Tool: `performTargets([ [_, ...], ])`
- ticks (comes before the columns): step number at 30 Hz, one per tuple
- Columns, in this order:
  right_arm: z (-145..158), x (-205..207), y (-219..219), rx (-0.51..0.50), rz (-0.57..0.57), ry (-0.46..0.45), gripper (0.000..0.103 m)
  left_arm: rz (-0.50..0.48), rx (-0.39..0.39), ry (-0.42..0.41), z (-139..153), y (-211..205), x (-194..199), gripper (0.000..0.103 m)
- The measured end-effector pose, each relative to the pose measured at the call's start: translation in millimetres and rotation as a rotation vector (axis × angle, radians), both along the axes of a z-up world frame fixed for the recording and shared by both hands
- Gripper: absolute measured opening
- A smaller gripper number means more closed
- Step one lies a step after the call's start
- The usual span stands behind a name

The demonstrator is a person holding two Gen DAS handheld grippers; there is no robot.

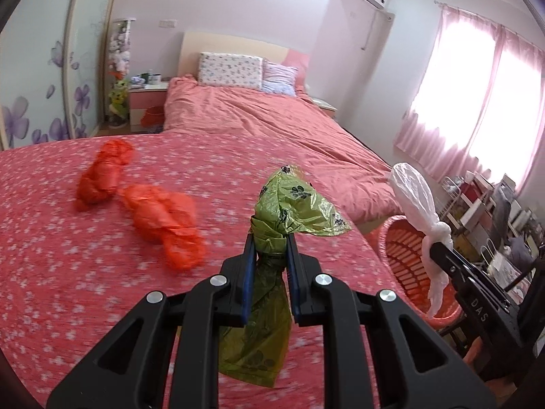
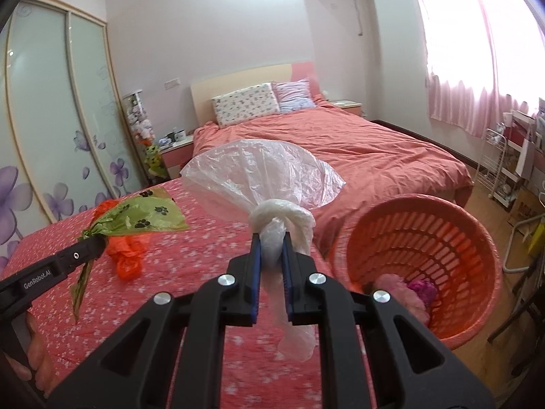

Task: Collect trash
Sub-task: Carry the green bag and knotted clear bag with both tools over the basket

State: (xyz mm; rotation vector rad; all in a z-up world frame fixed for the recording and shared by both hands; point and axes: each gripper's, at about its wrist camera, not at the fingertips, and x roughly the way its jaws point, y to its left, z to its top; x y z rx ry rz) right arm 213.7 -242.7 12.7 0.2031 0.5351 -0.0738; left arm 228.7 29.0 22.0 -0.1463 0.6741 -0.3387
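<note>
In the left wrist view the left gripper (image 1: 269,238) sits at lower centre, its blue-padded tongs clamped on the knot of a green bag (image 1: 293,201) printed with black paw marks; the bag's puffed end stands above the pads and its tail hangs below between the black arms. To the left of it, two orange bags (image 1: 160,218) lie on the red flowered bedspread (image 1: 51,238), close together, one nearer the upper left. At the right edge of that frame the right gripper (image 1: 439,248) holds a white bag (image 1: 412,194) over the rim of the orange basket (image 1: 398,231).

In the right wrist view the right gripper (image 2: 271,238) is at lower centre, its tongs pressed together on the neck of the white bag (image 2: 262,173) just under its knot, with the clear puffed part above and a thin tail hanging below. The orange basket (image 2: 477,231) stands at the right, beside the bed, tilted open toward the camera, with pink and purple crumpled things at its bottom. At the left edge the left gripper (image 2: 97,242) carries the green bag (image 2: 146,214) above an orange bag (image 2: 127,255). A hand (image 2: 34,358) shows at the lower left corner
</note>
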Motion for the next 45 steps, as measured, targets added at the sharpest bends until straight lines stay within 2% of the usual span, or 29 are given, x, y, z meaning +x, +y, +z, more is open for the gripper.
performTargets([
  [22, -19, -27, -125, 0.029, -0.267, -0.023, 0.013, -0.208, -0.063, 0.026, -7, -138, 4, 0.017],
  [31, -34, -24, -164, 0.048, -0.321, -0.011, 0.013, -0.3, -0.059, 0.061, -20, -197, 9, 0.017],
  [45, -54, -13, -197, 0.084, -0.367, 0.005, 0.013, -0.37, -0.052, 0.13, -40, -240, 20, 0.018],
])
